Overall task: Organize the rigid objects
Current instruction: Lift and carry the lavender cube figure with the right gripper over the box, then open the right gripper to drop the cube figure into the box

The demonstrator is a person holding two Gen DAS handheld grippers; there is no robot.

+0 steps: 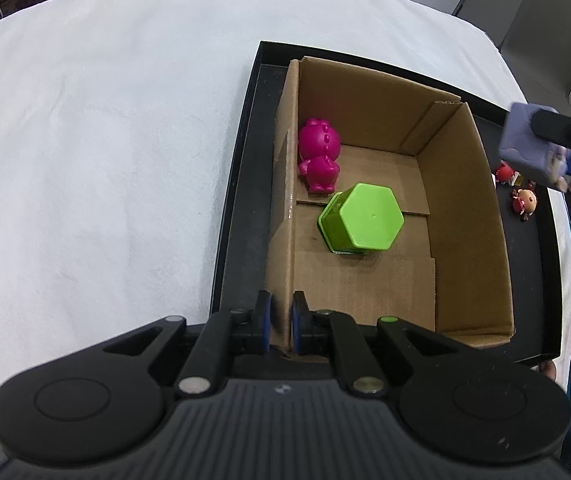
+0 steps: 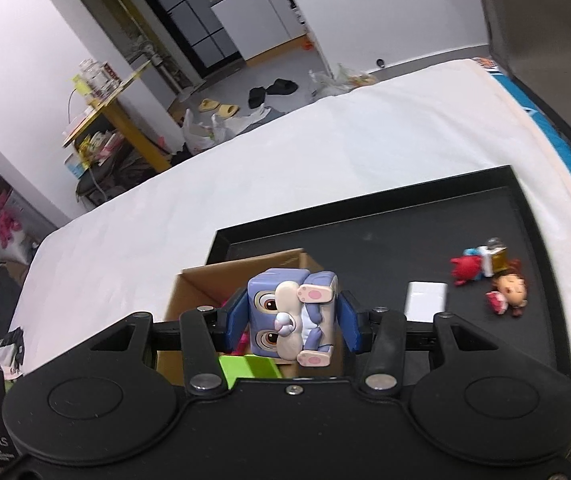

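Observation:
An open cardboard box [image 1: 465,216] stands in a black tray [image 1: 237,184]. Inside lie a magenta figure [image 1: 319,156] and a green hexagonal cup [image 1: 363,222] on its side. My left gripper [image 1: 281,320] is shut on the box's near left wall. My right gripper [image 2: 291,320] is shut on a purple cube rabbit toy [image 2: 291,312] and holds it above the box's right edge; it also shows in the left wrist view [image 1: 529,144]. The box [image 2: 201,288] and the green cup [image 2: 247,366] sit just below it.
On the tray [image 2: 385,240] to the right of the box lie a red figure [image 2: 465,268], a small bottle [image 2: 495,258], a doll with dark hair [image 2: 509,292] and a white card [image 2: 425,298]. The tray lies on a white cloth [image 1: 105,140]. Room clutter stands beyond the table.

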